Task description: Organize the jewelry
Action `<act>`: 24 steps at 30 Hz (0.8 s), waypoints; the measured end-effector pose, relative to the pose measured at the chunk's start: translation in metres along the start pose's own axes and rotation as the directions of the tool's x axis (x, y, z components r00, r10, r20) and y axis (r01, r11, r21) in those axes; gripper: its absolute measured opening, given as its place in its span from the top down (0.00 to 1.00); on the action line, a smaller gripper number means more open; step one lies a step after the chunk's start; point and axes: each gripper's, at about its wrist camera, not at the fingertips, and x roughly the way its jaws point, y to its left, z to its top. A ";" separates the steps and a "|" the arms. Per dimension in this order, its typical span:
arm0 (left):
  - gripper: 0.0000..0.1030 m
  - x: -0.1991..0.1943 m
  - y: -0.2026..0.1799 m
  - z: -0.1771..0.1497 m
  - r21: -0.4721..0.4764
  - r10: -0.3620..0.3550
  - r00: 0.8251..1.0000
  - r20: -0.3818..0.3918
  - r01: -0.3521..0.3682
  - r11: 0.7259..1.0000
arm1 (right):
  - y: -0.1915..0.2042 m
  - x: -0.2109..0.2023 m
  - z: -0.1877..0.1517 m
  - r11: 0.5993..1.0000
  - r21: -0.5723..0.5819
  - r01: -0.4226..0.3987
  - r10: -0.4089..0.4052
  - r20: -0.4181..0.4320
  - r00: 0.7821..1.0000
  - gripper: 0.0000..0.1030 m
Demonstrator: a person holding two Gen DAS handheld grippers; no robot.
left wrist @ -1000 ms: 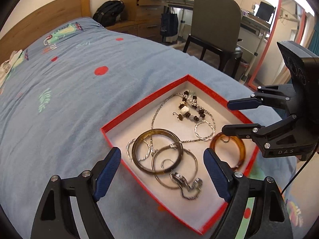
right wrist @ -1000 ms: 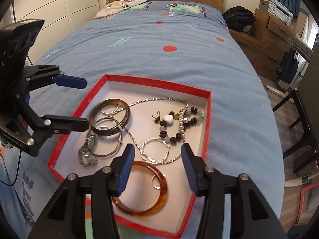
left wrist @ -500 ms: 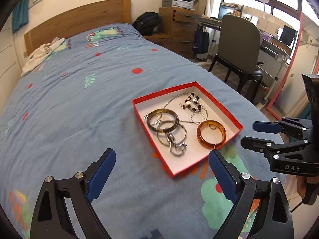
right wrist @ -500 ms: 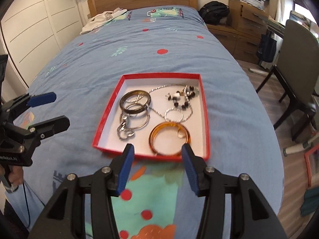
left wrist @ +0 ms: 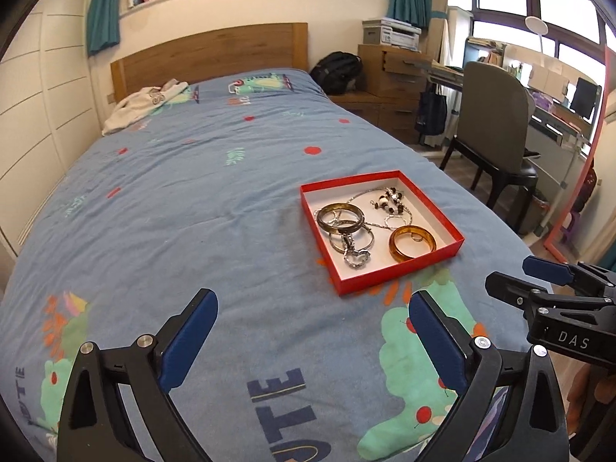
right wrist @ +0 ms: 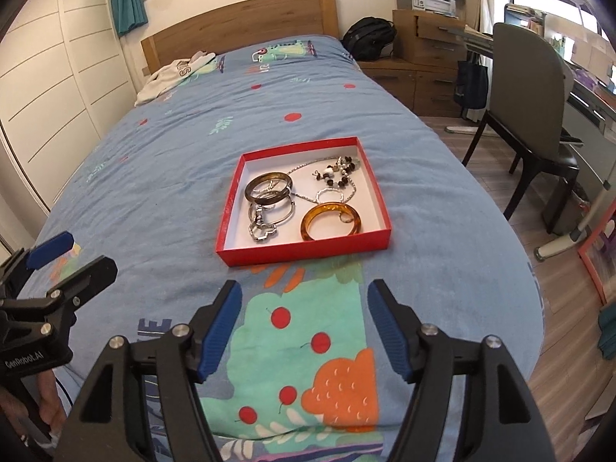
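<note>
On the blue bedspread point(right wrist: 161, 177) sits the red box point(right wrist: 308, 248), and all the jewelry lies inside it: a dark bangle point(right wrist: 268, 190) at the left over some silver rings point(right wrist: 275, 211), an amber bangle point(right wrist: 330, 220) near the front wall, a beaded piece point(right wrist: 338, 173) towards the back right, and a thin chain point(right wrist: 308, 196) that threads between them.

The tangle is the main risk. The chain seems to run under or against the dark bangle and the silver rings, so lifting any one piece may drag others up with it or spill them over the low wall onto the cover. The box looks light and rests on soft bedding, so a sideways nudge from a finger could tip or slide it. The bangles are smooth and hard, and could slip out of a pinch that lands off their rim. A small ring point(right wrist: 343, 217) rests on the amber bangle and may fall off if that one is moved.

Both claws hang well short of the box, above the bedspread, touching nothing. The left gripper point(left wrist: 313, 340) is spread wide and empty. The right gripper point(right wrist: 304, 327) is likewise released, its jaws well apart, with nothing between them.
</note>
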 end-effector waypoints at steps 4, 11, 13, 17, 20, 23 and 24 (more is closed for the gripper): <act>0.04 -0.016 0.011 -0.009 -0.043 0.042 0.999 0.023 -0.041 0.998 | 0.006 -0.011 -0.008 1.000 0.015 -0.001 0.001 0.025 1.000 0.35; 0.04 -0.023 0.025 -0.017 -0.090 0.073 0.997 0.016 -0.071 0.993 | 0.026 -0.015 -0.015 1.000 -0.011 -0.010 0.010 0.038 0.999 0.34; 0.04 -0.021 0.025 -0.019 -0.099 0.085 0.996 -0.001 -0.085 0.991 | 0.030 -0.015 -0.017 1.000 -0.015 -0.010 0.011 0.040 0.999 0.34; 0.04 -0.020 0.025 -0.022 -0.106 0.075 0.997 -0.010 -0.076 0.991 | 0.032 -0.016 -0.018 1.000 -0.021 -0.007 0.008 0.039 0.999 0.34; 0.04 -0.021 0.024 -0.024 -0.106 0.088 0.996 -0.005 -0.088 0.990 | 0.027 -0.014 -0.018 1.000 -0.021 0.002 -0.001 0.032 0.999 0.34; 0.03 -0.022 0.023 -0.024 -0.102 0.094 0.996 -0.001 -0.094 0.990 | 0.023 -0.013 -0.019 1.000 -0.013 0.005 -0.005 0.029 1.000 0.34; 0.03 -0.022 0.023 -0.024 -0.102 0.090 0.996 -0.004 -0.090 0.991 | 0.021 -0.012 -0.019 1.000 -0.011 0.006 -0.005 0.027 1.000 0.34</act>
